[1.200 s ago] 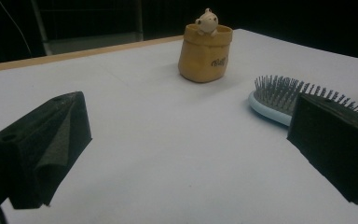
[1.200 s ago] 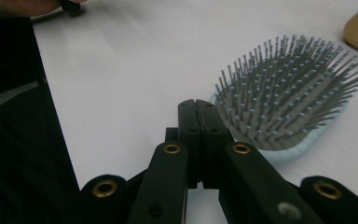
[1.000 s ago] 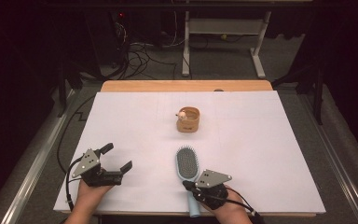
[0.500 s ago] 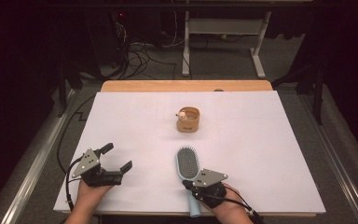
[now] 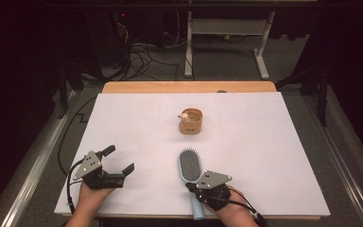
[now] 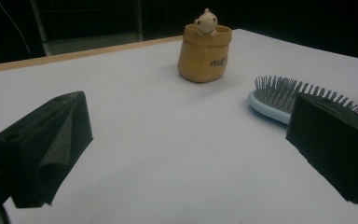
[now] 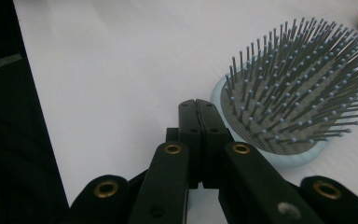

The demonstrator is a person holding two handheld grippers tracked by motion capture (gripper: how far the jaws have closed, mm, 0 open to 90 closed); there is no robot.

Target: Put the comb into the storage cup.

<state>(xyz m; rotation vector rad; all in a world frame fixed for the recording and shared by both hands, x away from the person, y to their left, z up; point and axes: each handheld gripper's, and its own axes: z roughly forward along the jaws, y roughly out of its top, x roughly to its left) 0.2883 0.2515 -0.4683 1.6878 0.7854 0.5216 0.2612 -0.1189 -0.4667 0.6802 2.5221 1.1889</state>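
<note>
White table (image 5: 137, 123) | hairbrush (image 5: 189, 165) bristles-up, apparently touching clenched right tool (image 7: 198, 106) | left tool (image 5: 118, 160) released, well apart.

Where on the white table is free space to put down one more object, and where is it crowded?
The white table is bare to the right of the hairbrush and the yellow pot, and along its far side behind the pot. A bare patch also lies between the left gripper and the hairbrush. It is crowded at the near edge, around the right gripper.
</note>
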